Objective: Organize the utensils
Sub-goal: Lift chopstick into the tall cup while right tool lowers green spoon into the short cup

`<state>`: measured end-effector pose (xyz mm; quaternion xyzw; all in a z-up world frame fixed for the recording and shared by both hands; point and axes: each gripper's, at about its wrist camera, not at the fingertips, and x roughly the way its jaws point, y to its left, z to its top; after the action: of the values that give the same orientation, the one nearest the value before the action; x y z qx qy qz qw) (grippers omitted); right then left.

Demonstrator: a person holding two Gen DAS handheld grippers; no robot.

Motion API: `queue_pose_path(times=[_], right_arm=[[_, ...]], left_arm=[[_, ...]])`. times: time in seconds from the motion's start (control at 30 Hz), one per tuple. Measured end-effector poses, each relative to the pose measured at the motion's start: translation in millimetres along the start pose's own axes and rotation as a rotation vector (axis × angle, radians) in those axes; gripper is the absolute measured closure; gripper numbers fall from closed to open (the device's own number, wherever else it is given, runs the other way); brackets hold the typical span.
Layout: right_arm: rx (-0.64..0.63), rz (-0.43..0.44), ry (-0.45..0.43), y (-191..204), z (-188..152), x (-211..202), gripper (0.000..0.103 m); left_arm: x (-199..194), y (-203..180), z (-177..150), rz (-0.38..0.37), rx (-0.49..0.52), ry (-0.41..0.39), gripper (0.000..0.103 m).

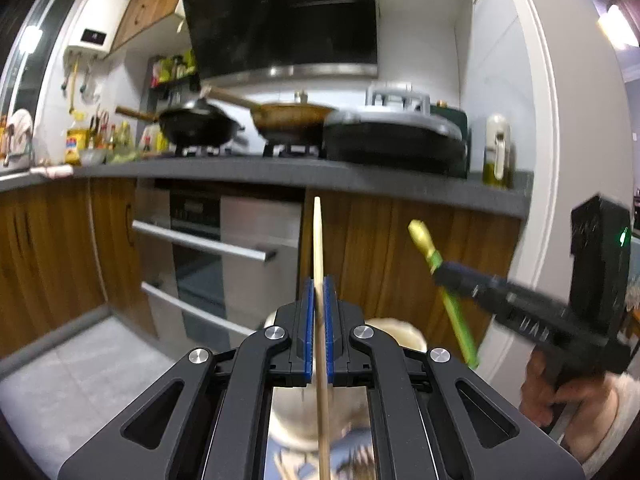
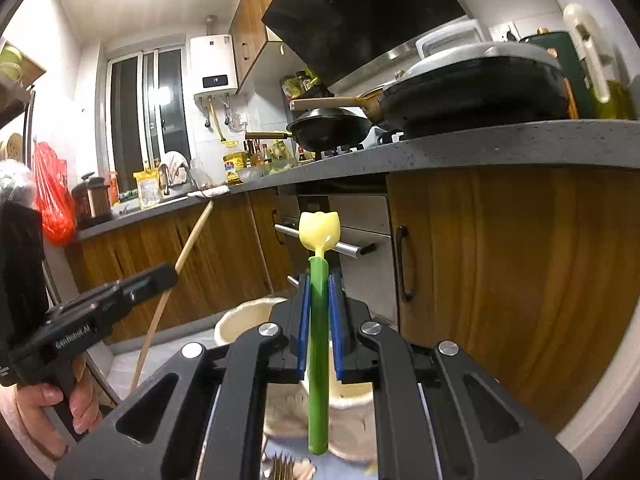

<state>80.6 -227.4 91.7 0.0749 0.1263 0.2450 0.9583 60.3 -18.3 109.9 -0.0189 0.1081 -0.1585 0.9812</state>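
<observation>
My left gripper [image 1: 318, 286] is shut on a pale wooden chopstick [image 1: 318, 240] that stands upright between the blue pads. My right gripper [image 2: 319, 280] is shut on a green-handled utensil with a yellow tulip-shaped end [image 2: 319, 229]. In the left wrist view the right gripper [image 1: 440, 270] shows at the right, holding the green utensil [image 1: 460, 320] tilted. In the right wrist view the left gripper [image 2: 170, 274] shows at the left with the chopstick [image 2: 188, 246] slanting. A cream holder [image 2: 248, 316] sits below both grippers, mostly hidden. Both are raised in front of the cabinets.
A grey counter [image 1: 280, 170] carries pans [image 1: 200, 128], an electric griddle [image 1: 396, 136] and an oil bottle [image 1: 498, 156]. Wooden cabinet doors [image 2: 500, 280] and an oven with bar handles [image 1: 204, 244] stand ahead. More utensils [image 2: 284, 466] lie below, blurred.
</observation>
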Motion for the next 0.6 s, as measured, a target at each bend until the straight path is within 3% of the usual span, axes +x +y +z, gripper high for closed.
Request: queue_pose_path(times=[0.2, 0.4, 0.6], right_arm=[[0.067, 0.04, 0.011, -17, 9, 31, 0.094], [0.144, -0.007, 0.028, -37, 1, 59, 0.094], [0.05, -0.081, 0.014, -25, -10, 71, 0.094]], left_arm=[[41, -1, 24, 0.027, 0.006, -0.019, 0.098], [71, 3, 32, 0.093, 0.008, -0.057, 0.098], [90, 2, 31, 0.164, 0.022, -0.102, 0.098]])
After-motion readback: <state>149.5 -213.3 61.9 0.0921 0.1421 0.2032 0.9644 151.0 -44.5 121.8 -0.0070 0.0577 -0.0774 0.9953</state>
